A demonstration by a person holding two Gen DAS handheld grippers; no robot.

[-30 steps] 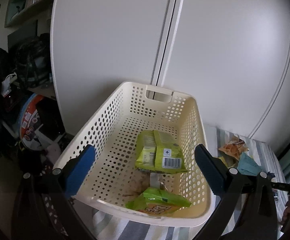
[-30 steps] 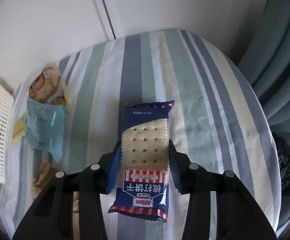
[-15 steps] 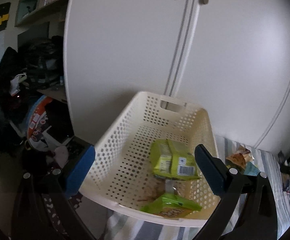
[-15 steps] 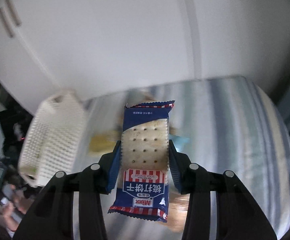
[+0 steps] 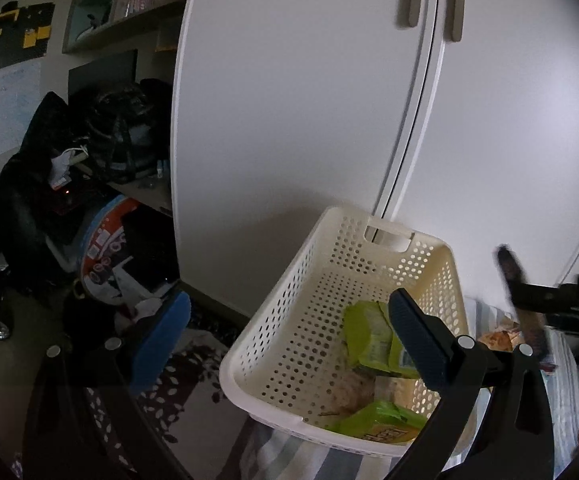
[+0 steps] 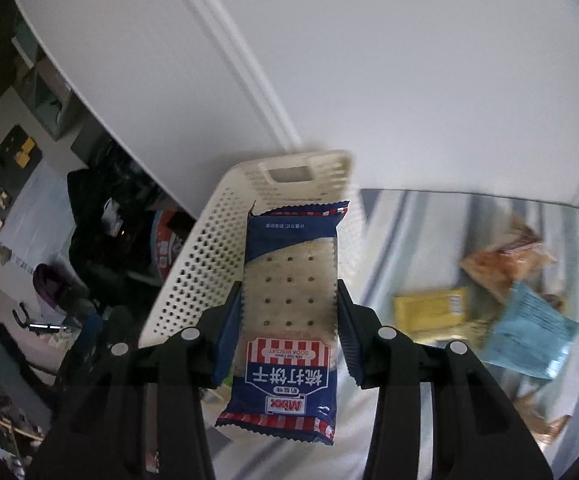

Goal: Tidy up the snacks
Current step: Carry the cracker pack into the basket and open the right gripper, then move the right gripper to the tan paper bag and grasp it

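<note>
currently, in my right wrist view, my right gripper (image 6: 289, 332) is clamped on the soda biscuit packet (image 6: 287, 308), its blue pads pressed against the packet's two long edges; the packet is blue, red and white with a clear window showing a dotted cracker, and it is held in the air in front of the cream perforated basket (image 6: 209, 264). the basket stands at the edge of the striped cloth (image 6: 401, 232), close against the white cupboard doors (image 6: 369, 60). to the right on the cloth lie more snacks, blurred: a yellow packet (image 6: 429, 310), a light blue packet (image 6: 529, 332) and an orange-brown packet (image 6: 505, 264), near one another. in my left wrist view, my left gripper (image 5: 289, 336) has its jaws spread wide with nothing between them, hovering beside the basket's near left corner; one blue pad overlaps the basket's inside in the picture. two green packets (image 5: 369, 340) lie on the basket floor, one toward the middle and one against the near wall.
</note>
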